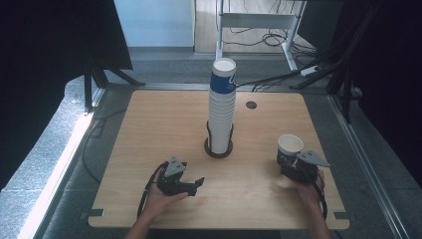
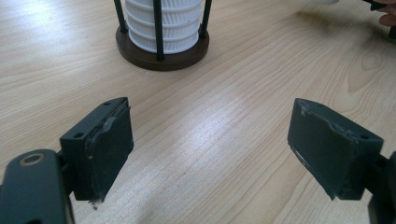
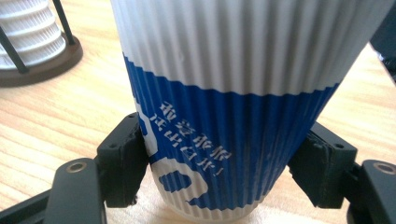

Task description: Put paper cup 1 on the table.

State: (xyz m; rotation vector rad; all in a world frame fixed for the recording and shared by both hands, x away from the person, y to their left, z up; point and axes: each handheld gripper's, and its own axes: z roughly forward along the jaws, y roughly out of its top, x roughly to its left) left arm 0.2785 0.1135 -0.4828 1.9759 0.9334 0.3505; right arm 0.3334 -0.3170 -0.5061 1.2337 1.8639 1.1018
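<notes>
One tabletop (image 1: 164, 124), wooden, is carrying everything. One cup stack (image 1: 222, 107), tall, is standing in a dark rod holder (image 1: 218, 148) at centre. One blue-and-white ribbed paper cup (image 3: 224, 93) is sitting upright near the right edge, the right claw (image 3: 224, 179) gripping its lower body. Left claw (image 2: 210, 149) is hovering spread wide, holding nothing. Risk: over-squeezing could be crushing the thin wall; the low grip could be tipping it.

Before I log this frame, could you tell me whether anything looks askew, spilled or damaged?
Nothing stands out. The stack of paper cups stands straight in its holder, and the single blue-and-white cup sits upright between the right gripper pads. No spill shows on the table.
</notes>
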